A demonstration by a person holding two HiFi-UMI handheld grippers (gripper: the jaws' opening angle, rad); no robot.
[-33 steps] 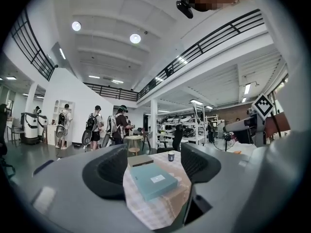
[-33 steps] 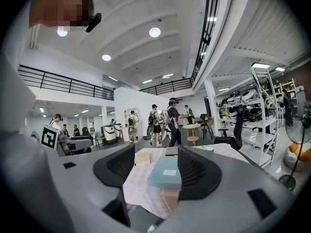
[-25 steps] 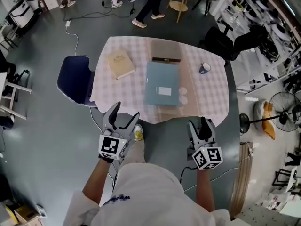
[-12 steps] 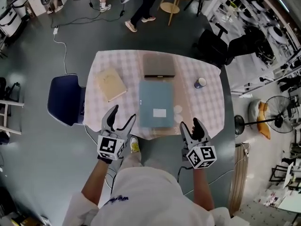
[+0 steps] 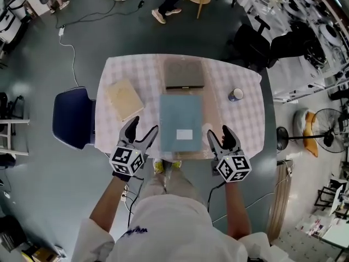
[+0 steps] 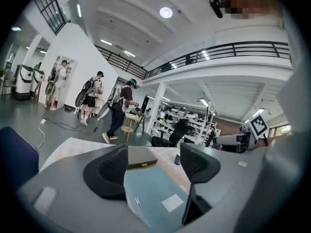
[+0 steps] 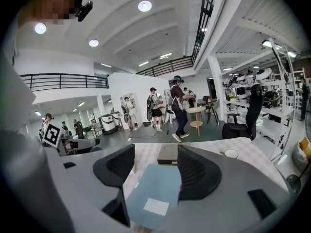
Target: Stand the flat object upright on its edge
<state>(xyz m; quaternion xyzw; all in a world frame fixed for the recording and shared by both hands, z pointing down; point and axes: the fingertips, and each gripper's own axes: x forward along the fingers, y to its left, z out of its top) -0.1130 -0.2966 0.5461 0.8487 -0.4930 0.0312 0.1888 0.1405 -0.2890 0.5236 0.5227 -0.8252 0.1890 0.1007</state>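
Note:
The flat object is a blue-grey book (image 5: 181,123) with a white label, lying flat in the middle of the checkered table (image 5: 240,125). My left gripper (image 5: 144,125) hovers at the table's near edge, just left of the book's near corner. Its jaws are opening with nothing between them. My right gripper (image 5: 218,132) hangs open and empty just right of the book's near end. In the left gripper view the book (image 6: 150,193) lies ahead beyond the gripper (image 6: 153,159). In the right gripper view the book (image 7: 151,193) lies ahead beyond the gripper (image 7: 155,166).
A grey-brown flat case (image 5: 184,73) lies behind the blue book, touching its far end. A tan book (image 5: 124,99) rests at the left and a small cup (image 5: 235,94) at the right. A dark blue chair (image 5: 71,118) stands left of the table. People stand beyond the far edge.
The table has drawn closer as I stepped up to it. Both grippers moved forward from over the floor to the table's near edge, flanking the blue book.

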